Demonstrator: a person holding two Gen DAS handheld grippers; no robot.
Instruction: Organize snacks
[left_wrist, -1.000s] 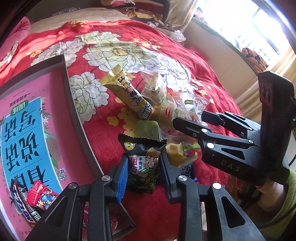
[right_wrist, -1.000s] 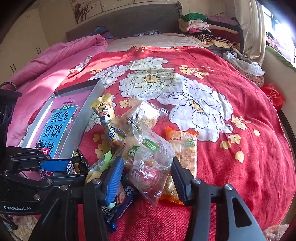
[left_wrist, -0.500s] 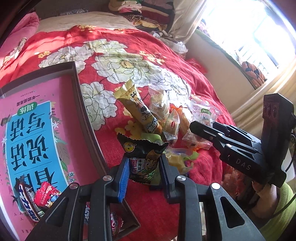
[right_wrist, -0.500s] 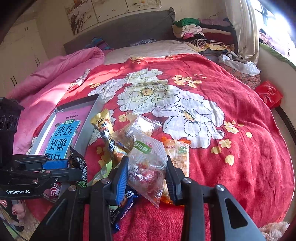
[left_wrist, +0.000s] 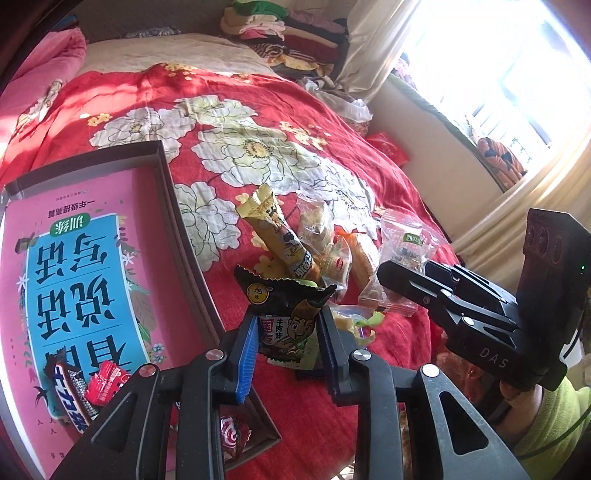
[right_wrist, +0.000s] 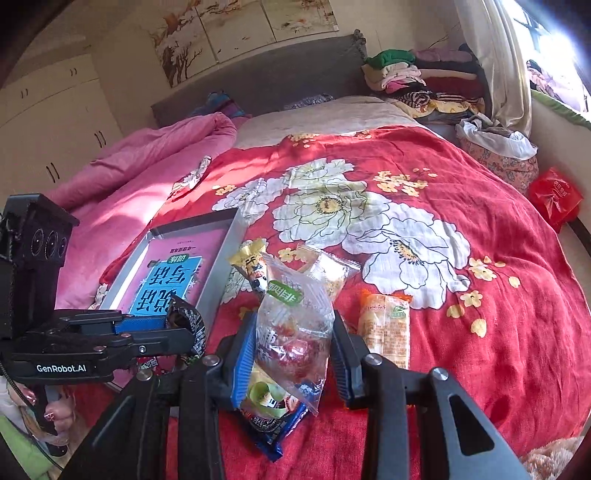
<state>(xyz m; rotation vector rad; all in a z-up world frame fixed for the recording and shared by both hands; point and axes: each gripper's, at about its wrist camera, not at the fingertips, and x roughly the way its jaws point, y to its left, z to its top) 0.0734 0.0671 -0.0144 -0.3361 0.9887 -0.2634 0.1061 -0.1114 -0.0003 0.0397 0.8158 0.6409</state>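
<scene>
My left gripper (left_wrist: 286, 332) is shut on a black beef-flavour snack packet (left_wrist: 284, 317) and holds it above the bed beside the box (left_wrist: 184, 236). My right gripper (right_wrist: 293, 339) is shut on a clear bag of sweets (right_wrist: 291, 325), lifted off the pile. The right gripper also shows in the left wrist view (left_wrist: 402, 280), the left one in the right wrist view (right_wrist: 177, 328). The snack pile lies on the red bedspread: a yellow tube packet (left_wrist: 277, 236), clear wrapped pastries (left_wrist: 314, 221), an orange packet (right_wrist: 384, 325) and a blue packet (right_wrist: 273, 424).
The shallow box has a pink and blue sheet inside and holds a few small snacks (left_wrist: 88, 384) at its near end. A pink quilt (right_wrist: 140, 166) lies to the left. Folded clothes (right_wrist: 417, 81) are stacked at the headboard. A red bag (right_wrist: 554, 195) lies at the right.
Both grippers have risen with their packets. The right gripper has closed on the clear bag and lifted it off the pile. The left gripper has carried the black packet up and back.
</scene>
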